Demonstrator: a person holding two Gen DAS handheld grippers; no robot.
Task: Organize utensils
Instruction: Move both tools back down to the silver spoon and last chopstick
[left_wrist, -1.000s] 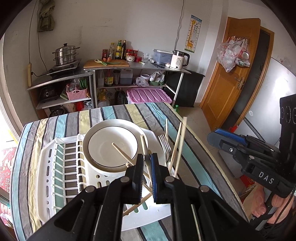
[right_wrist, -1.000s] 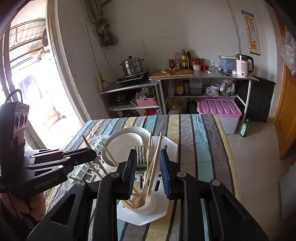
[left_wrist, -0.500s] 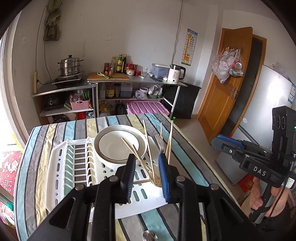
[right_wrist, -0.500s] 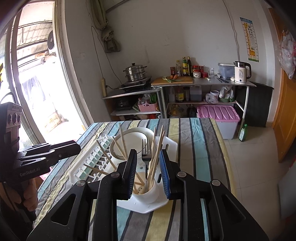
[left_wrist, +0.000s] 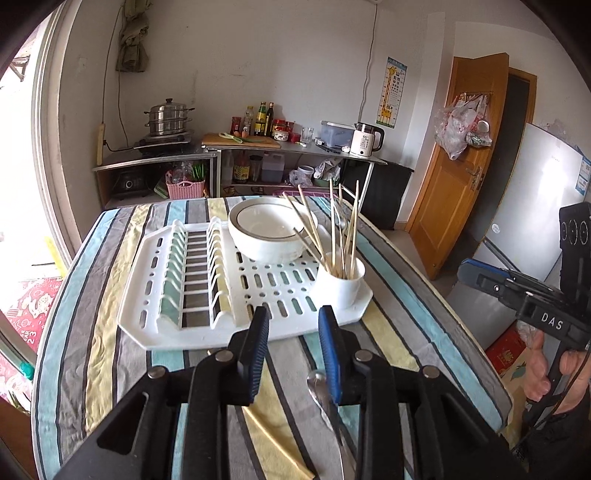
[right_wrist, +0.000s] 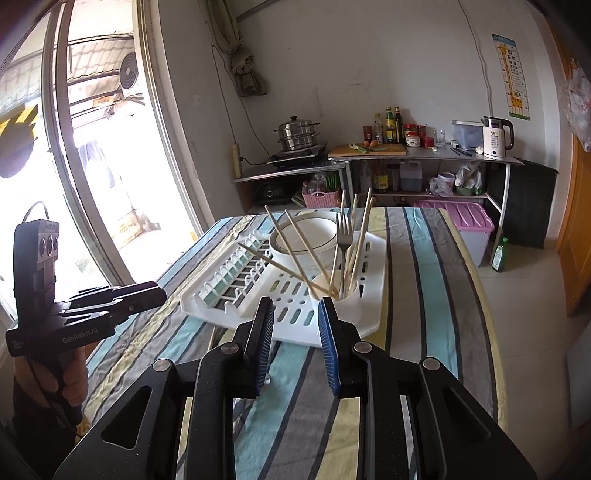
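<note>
On the striped tablecloth (left_wrist: 110, 295), the white slotted plastic drying rack (left_wrist: 207, 332) carries, toward three o'clock, a white cylindrical cup (left_wrist: 338, 288) of wooden chopsticks (left_wrist: 334, 236) and a steel fork (right_wrist: 342, 236). Left gripper (left_wrist: 293, 325): jaws parted, just widened, pinching nothing. Right gripper (right_wrist: 295, 317): jaws apart, empty.

A steel steamer pot (left_wrist: 168, 117) sits on a shelf by the wall, near a white kettle (left_wrist: 366, 140). A pink storage box (right_wrist: 458, 215) stands beneath; a wooden door (left_wrist: 458, 162) hangs open.

Chopsticks (left_wrist: 334, 236) in cup (left_wrist: 340, 284) (upright)
</note>
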